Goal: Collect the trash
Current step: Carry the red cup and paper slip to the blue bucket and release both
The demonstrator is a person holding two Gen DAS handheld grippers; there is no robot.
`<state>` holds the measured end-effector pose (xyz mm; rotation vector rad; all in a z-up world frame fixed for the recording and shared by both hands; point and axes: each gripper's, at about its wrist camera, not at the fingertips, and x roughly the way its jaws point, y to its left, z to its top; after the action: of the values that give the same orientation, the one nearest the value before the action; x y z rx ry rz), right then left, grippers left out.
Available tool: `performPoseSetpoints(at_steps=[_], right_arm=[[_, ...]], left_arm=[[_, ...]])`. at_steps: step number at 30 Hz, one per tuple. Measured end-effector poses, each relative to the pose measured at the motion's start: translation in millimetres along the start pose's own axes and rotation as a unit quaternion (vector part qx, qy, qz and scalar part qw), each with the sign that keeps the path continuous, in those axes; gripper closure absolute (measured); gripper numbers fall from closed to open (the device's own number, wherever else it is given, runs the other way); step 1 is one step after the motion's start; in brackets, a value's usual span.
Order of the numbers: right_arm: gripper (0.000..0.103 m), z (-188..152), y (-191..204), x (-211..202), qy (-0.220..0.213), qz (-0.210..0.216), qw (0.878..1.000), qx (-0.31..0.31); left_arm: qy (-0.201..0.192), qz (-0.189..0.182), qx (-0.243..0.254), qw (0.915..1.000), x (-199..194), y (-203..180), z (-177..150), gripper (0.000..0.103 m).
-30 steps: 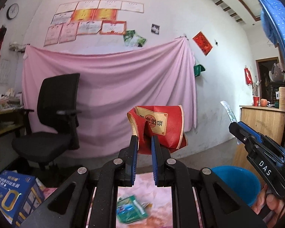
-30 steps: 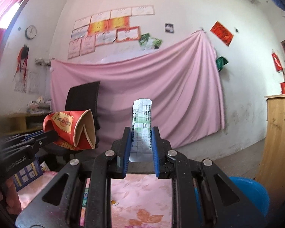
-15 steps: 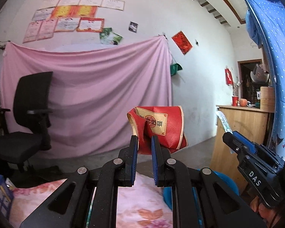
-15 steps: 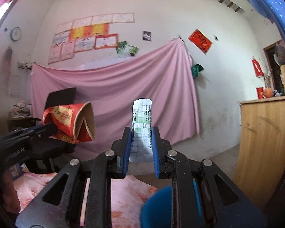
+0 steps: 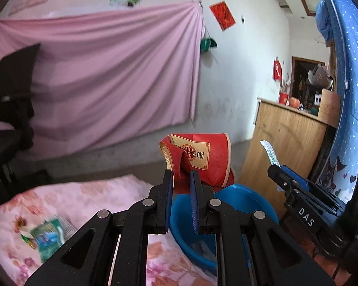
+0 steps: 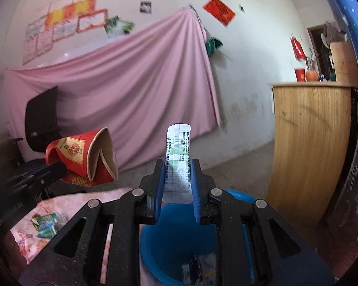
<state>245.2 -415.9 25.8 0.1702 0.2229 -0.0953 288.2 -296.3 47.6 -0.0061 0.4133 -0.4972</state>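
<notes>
My left gripper is shut on a crushed red paper cup with a gold label, held above the near rim of a blue plastic basin. The right wrist view shows the same cup at its left. A white and green medicine box stands upright in my right gripper, which is shut on it right over the basin. Some wrappers lie at the basin's bottom. The right gripper with the box's edge also shows at the right of the left wrist view.
A green wrapper lies on the pink floral cloth left of the basin. A black office chair stands at the left before a pink sheet on the wall. A wooden cabinet stands at the right.
Both grippers have swung to the right and slightly down with their loads. The blue basin has come under them, and the chair and the blue box have slid off to the left.
</notes>
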Motion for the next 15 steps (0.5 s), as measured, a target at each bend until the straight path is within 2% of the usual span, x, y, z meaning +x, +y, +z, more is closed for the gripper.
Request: performPoseSetpoints(at_steps=[6,11,15], right_arm=[[0.053,-12.7,-19.6,19.0,0.069,-0.027,0.997,0.015],[0.053,-25.4,-34.1,36.7,0.134,-0.036,0.990,0.025],[0.053,-32.8,-41.1,45.7,0.164,-0.038,0.985,0.028]], left_arm=[[0.051,-0.016,0.010,0.9985,20.2,-7.6,1.5,0.092],[0.090,-0.024,0.010,0.9956,35.8,-13.6,-7.9,0.092],[0.115,-0.033,0.001,0.9928,41.9,-12.5,-14.2,0.092]])
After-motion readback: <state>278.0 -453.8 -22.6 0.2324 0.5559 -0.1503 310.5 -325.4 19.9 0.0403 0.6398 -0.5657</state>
